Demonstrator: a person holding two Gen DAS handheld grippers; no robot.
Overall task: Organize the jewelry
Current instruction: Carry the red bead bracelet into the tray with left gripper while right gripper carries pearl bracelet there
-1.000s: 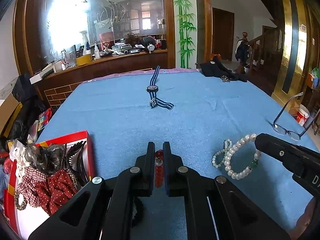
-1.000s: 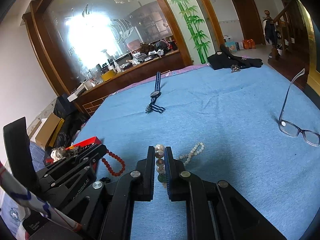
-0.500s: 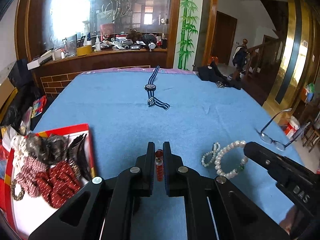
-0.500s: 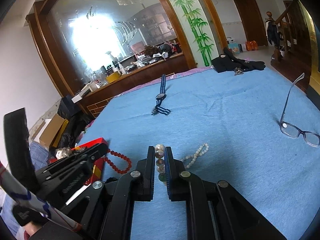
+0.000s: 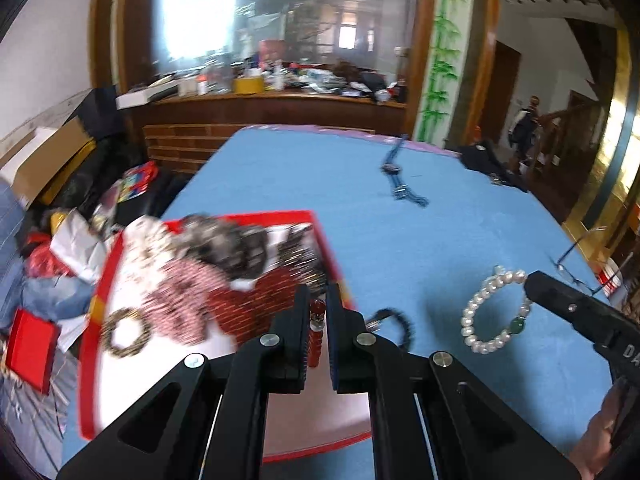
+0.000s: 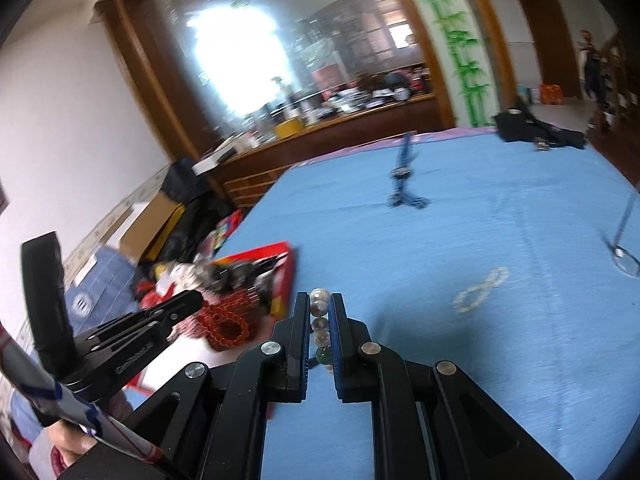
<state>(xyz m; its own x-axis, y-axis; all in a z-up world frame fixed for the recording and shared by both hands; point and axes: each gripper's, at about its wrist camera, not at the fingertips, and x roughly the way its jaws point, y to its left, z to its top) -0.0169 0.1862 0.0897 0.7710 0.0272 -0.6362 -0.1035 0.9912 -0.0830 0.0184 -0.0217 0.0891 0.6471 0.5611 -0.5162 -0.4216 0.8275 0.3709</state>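
We log: left hand-held gripper [image 5: 316, 320] clamped on red bead bracelet [image 5: 317, 338], over near right edge of red-rimmed white tray [image 5: 100, 300]; tray lies ahead-left. Right hand-held gripper [image 6: 320, 320] clamped on pearl bracelet with green bead [image 6: 320, 326], over blue tabletop [image 6: 460, 232]; tray farther left. Left nearer.

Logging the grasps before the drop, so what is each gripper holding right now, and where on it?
Left gripper: red bead bracelet, pinched across its strand. Right gripper: pearl bracelet, gripped on the beads beside its green one.

Home (lived-in), staircase [image 5: 560, 128], cluttered sideboard [image 5: 280, 96]
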